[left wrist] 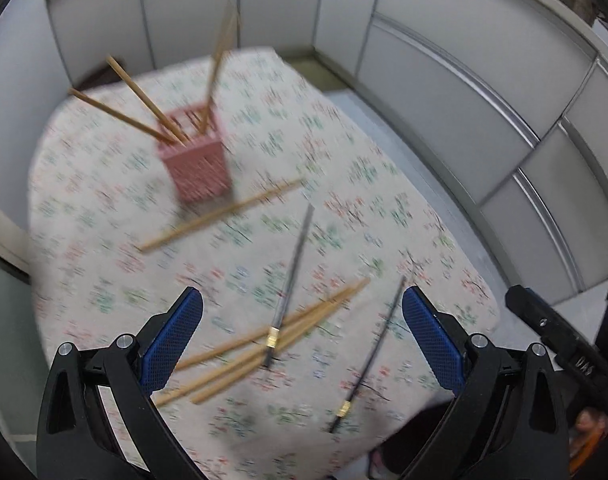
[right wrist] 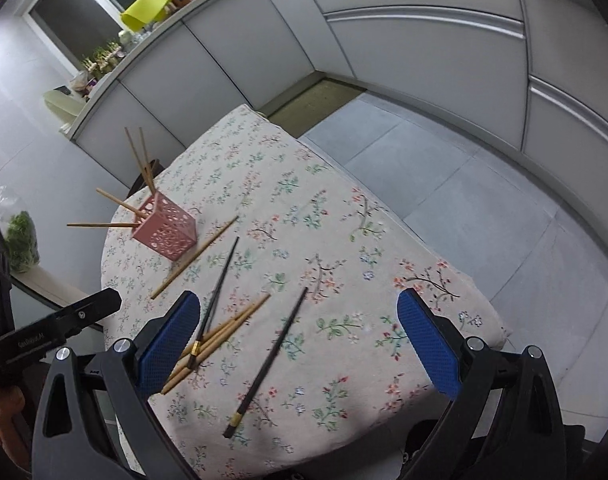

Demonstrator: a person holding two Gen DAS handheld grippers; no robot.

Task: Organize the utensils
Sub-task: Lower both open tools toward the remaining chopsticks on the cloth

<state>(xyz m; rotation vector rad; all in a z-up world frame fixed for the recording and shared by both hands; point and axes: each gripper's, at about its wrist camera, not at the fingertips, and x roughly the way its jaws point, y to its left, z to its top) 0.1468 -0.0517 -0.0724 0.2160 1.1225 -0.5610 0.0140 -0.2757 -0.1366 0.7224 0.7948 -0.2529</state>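
Note:
A pink perforated holder point(left wrist: 196, 168) point(right wrist: 164, 235) stands on the floral tablecloth with several wooden chopsticks point(left wrist: 124, 110) point(right wrist: 138, 160) sticking out of it. One wooden chopstick point(left wrist: 220, 216) point(right wrist: 194, 258) lies beside the holder. A bundle of wooden chopsticks point(left wrist: 260, 344) point(right wrist: 220, 332) lies near the front, crossed by a black chopstick point(left wrist: 290, 280) point(right wrist: 216, 296). A second black chopstick point(left wrist: 367, 360) point(right wrist: 268, 364) lies to the right. My left gripper point(left wrist: 302, 340) hangs open above the bundle. My right gripper point(right wrist: 298, 344) is open over the second black chopstick. The left wrist view is motion-blurred.
The table point(right wrist: 304, 208) is small, with edges falling to a grey tiled floor point(right wrist: 443, 184). White cabinets point(right wrist: 224, 52) line the back and right. A counter holds a yellow bowl point(right wrist: 146, 12) and small items. A bag of greens point(right wrist: 22, 240) sits at left.

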